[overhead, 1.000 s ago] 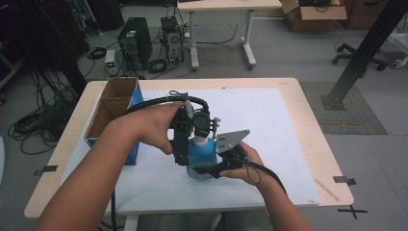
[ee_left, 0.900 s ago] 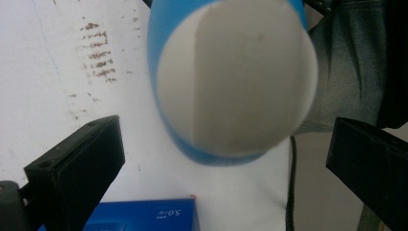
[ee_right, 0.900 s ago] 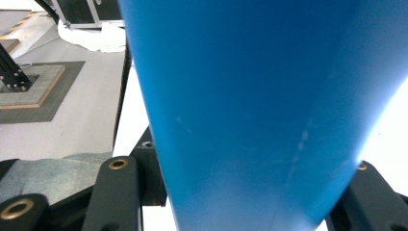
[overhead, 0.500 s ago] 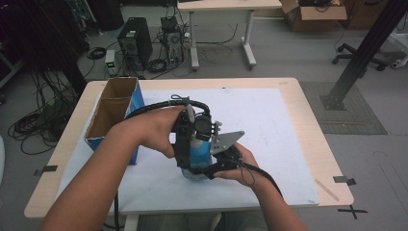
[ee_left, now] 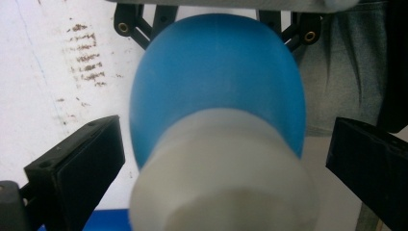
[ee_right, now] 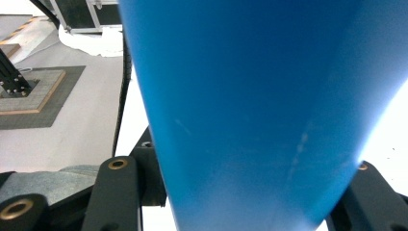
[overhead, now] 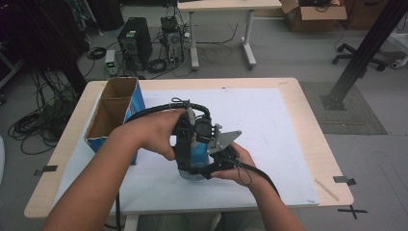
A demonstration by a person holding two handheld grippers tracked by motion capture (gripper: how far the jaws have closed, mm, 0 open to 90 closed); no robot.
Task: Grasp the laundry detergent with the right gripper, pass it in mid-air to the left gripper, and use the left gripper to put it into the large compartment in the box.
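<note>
Right tool [overhead: 211, 161] of mine clamps the blue bottle [overhead: 195, 156]; left tool [overhead: 185, 144] gapes around its white cap [ee_left: 221, 178]. Next, probably, close and twist.

left gripper [overhead: 185, 144]: jaws spread wide | right gripper [overhead: 211, 161]: jaws clamped | hands close together

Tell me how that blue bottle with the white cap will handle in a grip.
The blue bottle looks smooth and rounded, so it may slip between flat pads. Its body bulges above a narrower white cap, so a grip at the neck probably seats better. It looks like plastic, likely light and not brittle. The left claw stands open around the cap.
</note>
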